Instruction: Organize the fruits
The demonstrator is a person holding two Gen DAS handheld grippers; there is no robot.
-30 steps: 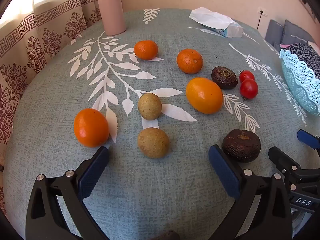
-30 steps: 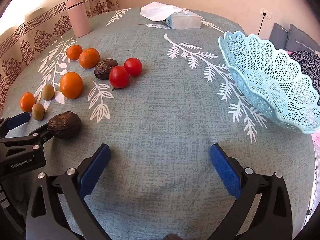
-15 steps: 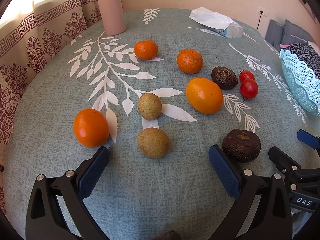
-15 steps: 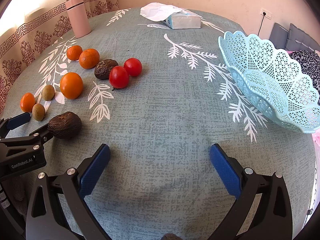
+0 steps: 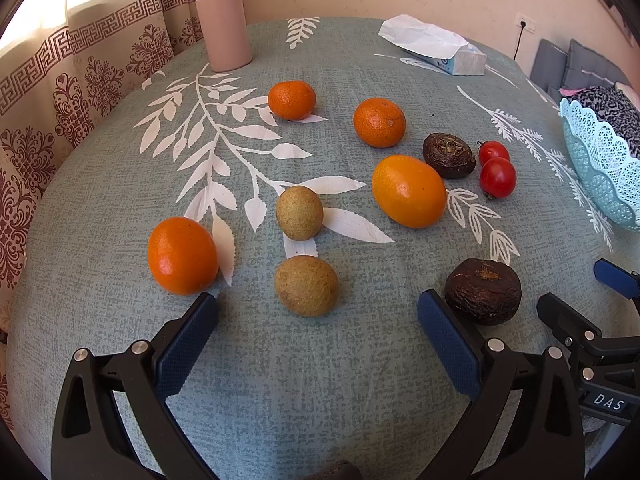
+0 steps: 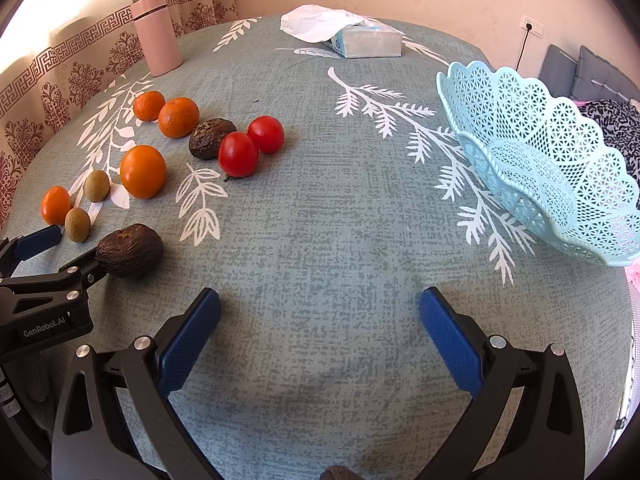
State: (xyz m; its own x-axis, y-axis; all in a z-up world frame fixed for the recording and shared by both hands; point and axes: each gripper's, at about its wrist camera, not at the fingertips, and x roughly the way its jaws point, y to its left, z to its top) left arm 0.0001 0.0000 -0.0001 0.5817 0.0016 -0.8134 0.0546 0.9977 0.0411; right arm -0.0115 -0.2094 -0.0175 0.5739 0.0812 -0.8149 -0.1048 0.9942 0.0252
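The fruits, like the brown round one (image 5: 306,286) on the table (image 5: 320,380) between the wide-open, empty left gripper (image 5: 318,332) fingers, look small, firm and roly, so pinch its middle gently.

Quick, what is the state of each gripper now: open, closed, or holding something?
Left gripper: open, holding nothing.
Right gripper: open, holding nothing.

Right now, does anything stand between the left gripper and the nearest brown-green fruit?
Nothing visible does. The left gripper is open, and only bare tablecloth lies before the brown-green fruit.
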